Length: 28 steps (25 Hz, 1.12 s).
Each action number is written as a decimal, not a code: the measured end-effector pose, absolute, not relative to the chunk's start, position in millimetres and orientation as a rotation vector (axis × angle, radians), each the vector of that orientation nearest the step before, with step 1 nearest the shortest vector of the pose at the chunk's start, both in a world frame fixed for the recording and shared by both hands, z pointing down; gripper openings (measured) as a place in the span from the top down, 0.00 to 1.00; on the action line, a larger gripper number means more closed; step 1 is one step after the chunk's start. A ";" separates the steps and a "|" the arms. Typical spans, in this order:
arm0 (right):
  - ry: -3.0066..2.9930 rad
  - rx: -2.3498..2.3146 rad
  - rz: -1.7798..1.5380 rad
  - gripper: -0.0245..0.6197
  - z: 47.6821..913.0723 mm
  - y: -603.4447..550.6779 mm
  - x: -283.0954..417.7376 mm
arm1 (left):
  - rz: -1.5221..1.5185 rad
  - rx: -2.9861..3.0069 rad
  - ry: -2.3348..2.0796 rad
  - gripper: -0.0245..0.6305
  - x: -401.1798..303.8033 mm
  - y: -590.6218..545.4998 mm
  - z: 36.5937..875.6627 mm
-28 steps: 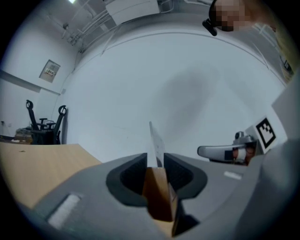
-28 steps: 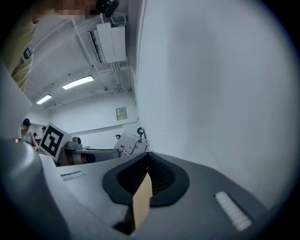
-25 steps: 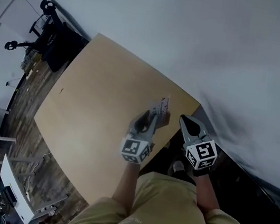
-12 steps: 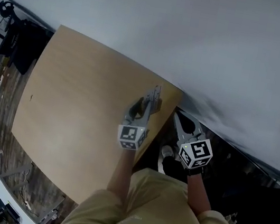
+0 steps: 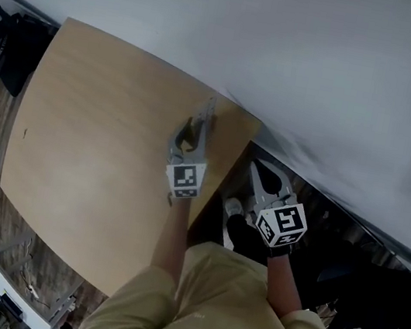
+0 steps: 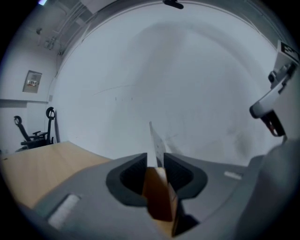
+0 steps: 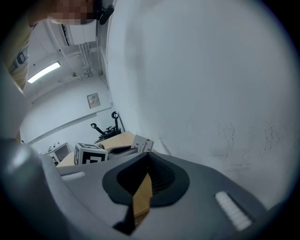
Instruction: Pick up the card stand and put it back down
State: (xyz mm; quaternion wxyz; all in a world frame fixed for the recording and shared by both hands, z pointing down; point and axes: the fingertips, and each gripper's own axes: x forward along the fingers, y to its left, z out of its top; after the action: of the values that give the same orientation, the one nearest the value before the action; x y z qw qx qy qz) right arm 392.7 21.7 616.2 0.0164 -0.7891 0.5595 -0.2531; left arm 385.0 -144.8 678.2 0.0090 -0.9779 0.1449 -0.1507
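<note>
Card stand (image 6: pixel 155 140), a thin, stiff, pale sheet standing on edge, is clamped between the ribbed dark pads (image 6: pixel 127 176) of the left claw (image 5: pixel 197 125). We see it over the far right corner of the smooth tan wooden desk (image 5: pixel 93 132), close to the matte grey-white wall (image 5: pixel 326 63). We cannot tell whether its foot touches the desk, because the grey plastic claw covers it. The right claw (image 5: pixel 255 167) hangs off the desk's edge over the dark floor (image 5: pixel 347 256), its tips together with nothing between them. It carries a white cube with black square markers (image 5: pixel 282 224). The small dark print on the card stand is too fine for us to read, as is a framed notice (image 6: pixel 32 81) on the wall.
</note>
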 end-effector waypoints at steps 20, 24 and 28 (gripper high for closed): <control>1.835 -2.348 -0.754 0.95 609.2 29.9 378.2 | -0.762 -3.040 0.452 0.78 351.5 -115.9 738.2; 1.842 -2.285 -0.698 0.95 586.1 34.8 374.6 | -0.832 -3.065 0.479 0.61 331.7 -105.6 729.9; 1.939 -2.198 -0.591 0.95 546.2 39.2 358.6 | -0.780 -3.086 0.635 0.60 293.9 -89.9 689.4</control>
State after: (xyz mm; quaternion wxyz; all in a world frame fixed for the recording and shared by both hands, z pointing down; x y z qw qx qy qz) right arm 358.6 39.2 546.2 0.0760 -0.7330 0.6467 -0.1970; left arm 293.9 -89.9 689.4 -0.0519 -0.9495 0.1953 -0.2400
